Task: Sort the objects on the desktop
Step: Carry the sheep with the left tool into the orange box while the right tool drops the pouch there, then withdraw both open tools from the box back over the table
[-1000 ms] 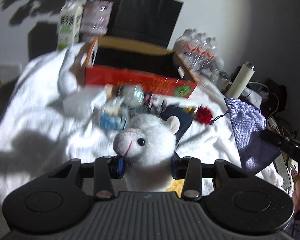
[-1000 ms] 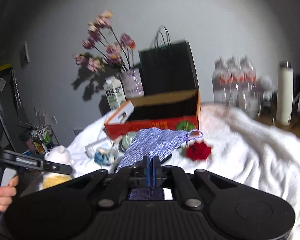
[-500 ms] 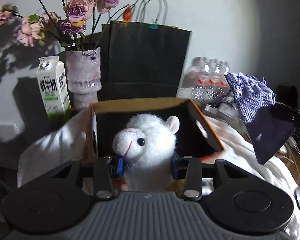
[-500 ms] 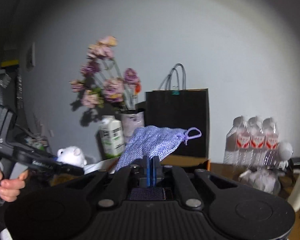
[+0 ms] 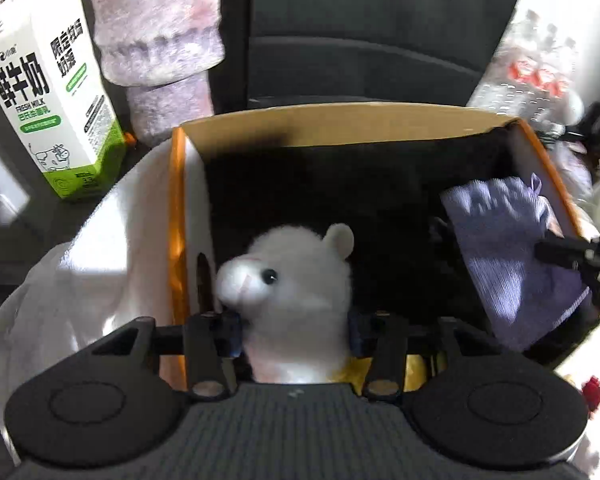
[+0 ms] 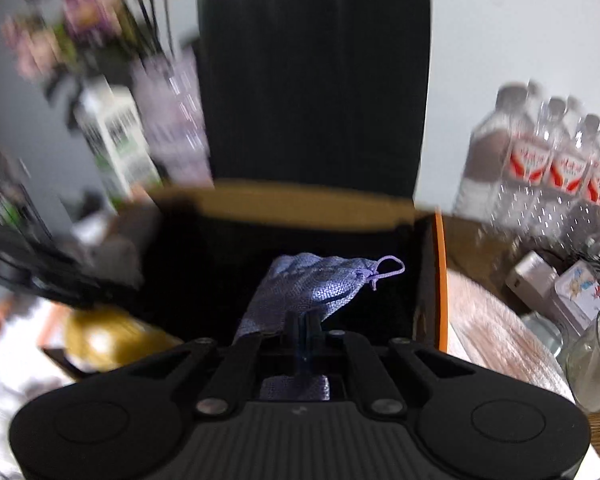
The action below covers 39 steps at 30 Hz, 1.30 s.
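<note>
A white plush alpaca (image 5: 296,292) sits between the fingers of my left gripper (image 5: 294,334). The jaws are opening, but both pads still touch its neck. It hangs over the near left corner of the open cardboard box (image 5: 340,120), which has orange sides and a dark inside. My right gripper (image 6: 305,320) is shut on a purple drawstring pouch (image 6: 312,284) held over the right side of the box (image 6: 300,200). From the left wrist view the pouch (image 5: 504,240) and the right gripper (image 5: 548,254) show at the right.
Behind the box stand a milk carton (image 5: 48,92), a purple vase (image 5: 160,40), a black paper bag (image 5: 360,40) and water bottles (image 6: 548,160). White cloth (image 5: 100,260) lies left of the box. A glass (image 6: 596,364) stands on the wooden table (image 6: 496,332) at right.
Both grippers have moved forward from the cloth-covered table to above the box and tipped downward, each with its load. The left fingers now stand slightly wider around the alpaca.
</note>
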Tool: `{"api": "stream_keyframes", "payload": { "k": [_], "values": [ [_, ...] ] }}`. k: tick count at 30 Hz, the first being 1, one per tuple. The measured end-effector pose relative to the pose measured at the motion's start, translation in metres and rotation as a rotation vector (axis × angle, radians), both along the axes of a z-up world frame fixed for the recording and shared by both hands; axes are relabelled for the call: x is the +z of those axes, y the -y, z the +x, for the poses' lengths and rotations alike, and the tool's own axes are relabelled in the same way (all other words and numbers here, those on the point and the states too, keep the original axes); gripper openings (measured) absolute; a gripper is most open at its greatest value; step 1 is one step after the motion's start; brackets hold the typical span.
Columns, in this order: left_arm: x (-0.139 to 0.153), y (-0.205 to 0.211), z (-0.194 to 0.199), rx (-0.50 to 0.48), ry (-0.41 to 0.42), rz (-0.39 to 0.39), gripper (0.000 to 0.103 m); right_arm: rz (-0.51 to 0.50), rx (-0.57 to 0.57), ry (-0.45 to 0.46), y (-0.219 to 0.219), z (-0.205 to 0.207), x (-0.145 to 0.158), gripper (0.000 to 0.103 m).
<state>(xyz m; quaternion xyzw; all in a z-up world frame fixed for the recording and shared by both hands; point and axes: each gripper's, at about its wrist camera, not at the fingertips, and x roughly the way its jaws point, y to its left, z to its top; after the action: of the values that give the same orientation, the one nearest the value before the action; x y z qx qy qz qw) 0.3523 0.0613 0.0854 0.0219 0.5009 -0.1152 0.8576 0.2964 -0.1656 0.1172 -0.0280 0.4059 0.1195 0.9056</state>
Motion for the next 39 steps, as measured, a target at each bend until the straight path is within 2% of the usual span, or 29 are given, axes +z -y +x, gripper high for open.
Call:
{"api": "stream_keyframes", "payload": {
  "k": [2,3,4,5,7,9,11,12,13,15,16,20,23,26,28,30,34,39],
  "values": [
    [-0.003,-0.001,0.002,0.009,-0.017,-0.007,0.061,-0.079,-0.004,-0.041,-0.008,0.008,-0.015,0.005],
    [-0.002,0.000,0.001,0.007,-0.023,-0.018,0.075,-0.119,-0.006,-0.068,-0.010,0.013,-0.022,0.013],
    [0.002,0.002,0.000,-0.001,-0.015,-0.027,0.084,-0.151,-0.012,-0.086,-0.011,0.015,-0.028,0.022],
    [0.007,0.004,-0.002,-0.002,0.008,-0.021,0.086,-0.170,-0.017,-0.104,-0.011,0.016,-0.031,0.028],
    [0.020,0.006,-0.008,0.019,0.063,0.006,0.098,-0.167,-0.019,-0.125,-0.010,0.017,-0.030,0.053],
    [0.037,0.009,-0.014,0.070,0.113,0.003,0.103,-0.113,-0.035,-0.097,-0.004,0.014,-0.017,0.063],
    [0.050,0.015,-0.020,0.114,0.156,-0.006,0.103,-0.045,-0.056,-0.046,-0.001,0.011,0.002,0.074],
    [0.055,0.019,-0.023,0.137,0.181,0.009,0.103,-0.023,-0.070,-0.016,-0.001,0.010,0.011,0.085],
    [0.059,0.025,-0.026,0.159,0.217,0.036,0.103,-0.012,-0.091,0.023,-0.002,0.010,0.019,0.090],
    [0.065,0.036,-0.039,0.221,0.305,0.096,0.103,-0.012,-0.150,0.110,-0.004,0.004,0.028,0.090],
    [0.066,0.039,-0.048,0.241,0.348,0.099,0.103,-0.003,-0.187,0.140,-0.004,-0.001,0.029,0.090],
    [0.062,0.039,-0.090,0.233,0.517,0.039,0.103,0.169,-0.252,0.224,0.006,-0.033,0.026,0.090],
    [0.050,0.037,-0.108,0.257,0.586,0.005,0.103,0.212,-0.246,0.268,0.007,-0.054,0.024,0.090],
    [0.033,0.035,-0.120,0.335,0.619,-0.038,0.103,0.207,-0.284,0.337,0.004,-0.075,0.016,0.090],
    [0.023,0.032,-0.131,0.349,0.640,-0.063,0.103,0.211,-0.285,0.367,0.002,-0.088,0.009,0.090],
    [0.017,0.030,-0.143,0.366,0.646,-0.051,0.103,0.200,-0.275,0.400,0.001,-0.099,0.000,0.090],
    [0.013,0.030,-0.165,0.326,0.640,-0.028,0.103,0.171,-0.254,0.385,-0.004,-0.115,-0.014,0.090],
    [0.017,0.034,-0.194,0.254,0.666,-0.058,0.103,0.158,-0.200,0.397,-0.006,-0.144,-0.021,0.090]
  ]
}}
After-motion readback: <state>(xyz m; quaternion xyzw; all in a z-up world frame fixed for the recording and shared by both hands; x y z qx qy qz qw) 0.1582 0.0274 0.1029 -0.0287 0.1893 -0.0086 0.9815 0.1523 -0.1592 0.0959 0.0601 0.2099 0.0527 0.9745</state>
